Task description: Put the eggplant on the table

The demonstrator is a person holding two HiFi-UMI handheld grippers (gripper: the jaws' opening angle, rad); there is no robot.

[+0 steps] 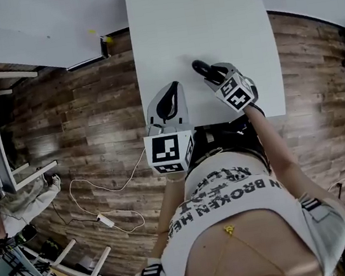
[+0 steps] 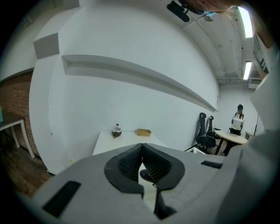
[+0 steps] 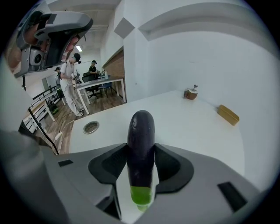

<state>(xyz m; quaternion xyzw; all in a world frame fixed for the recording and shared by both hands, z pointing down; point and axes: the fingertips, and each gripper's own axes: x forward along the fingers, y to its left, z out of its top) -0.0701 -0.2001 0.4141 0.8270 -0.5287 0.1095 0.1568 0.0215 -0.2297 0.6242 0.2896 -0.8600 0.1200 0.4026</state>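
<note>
Eggplant (image 3: 141, 144) is the thing to mind here: it is clamped between the jaws of my right tool (image 1: 209, 73), with the dark body sticking out ahead of the tips and the green stem end back toward the tool's camera. The jaws press on both flanks, roughly at mid-length. Below and ahead of that tool lies the white surface (image 1: 219, 18), bare for a good stretch. From the head view I cannot tell whether the eggplant's nose touches it; I judge it does not. My left tool (image 1: 172, 92) hangs just to the left of the right one, jaws together with nothing between them.

To set it down well, I would lower the right tool, nose tipped down, until the eggplant's far end meets the surface. Then I would flatten the angle so its length lies along the surface before easing the jaws apart (a smooth, round thing like this will likely roll if let go from any height). The round cable hole (image 3: 91, 127) sits off to the tool's left, and the small brown bowl (image 3: 190, 93) and tan tray (image 3: 229, 114) sit far ahead, all well apart from the landing spot. I would hold the left tool clear.
</note>
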